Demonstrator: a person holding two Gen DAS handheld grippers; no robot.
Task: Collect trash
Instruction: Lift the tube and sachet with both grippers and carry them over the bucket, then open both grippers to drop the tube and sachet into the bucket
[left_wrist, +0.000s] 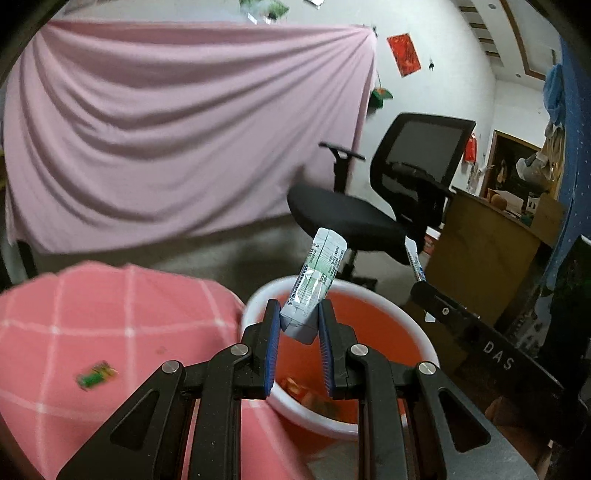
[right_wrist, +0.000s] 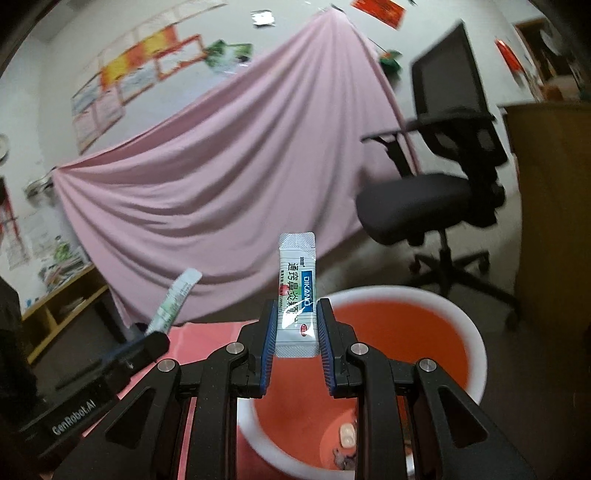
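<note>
Left wrist view is showing your left claw (left_wrist: 298, 325) pinching the lower end of a sachet (left_wrist: 317, 283), its jaws nearly closed, with the packet sticking up tilted over the bin (left_wrist: 417, 325). Right wrist view is showing your right claw (right_wrist: 295, 328) gripping a second sachet (right_wrist: 296, 295) the same way, upright and hanging above the near rim of that bin, while the left one is appearing off to its left. You are evidently carrying both packets to the drop, so the step in hand looks like delivery. Next you are likely needing each packet fully inside the white rim before you let the jaws spread, since both are still near the edge by the counter (left_wrist: 110, 314). A green wrapper (left_wrist: 96, 374) is still lying on the pink cloth, so more collecting seems to be waiting. The bin mouth is wide, with trash already lying at its bottom. The chair (left_wrist: 354, 218) is standing well beyond it, and the cabinet (left_wrist: 491, 251) is flanking it, leaving room above.
</note>
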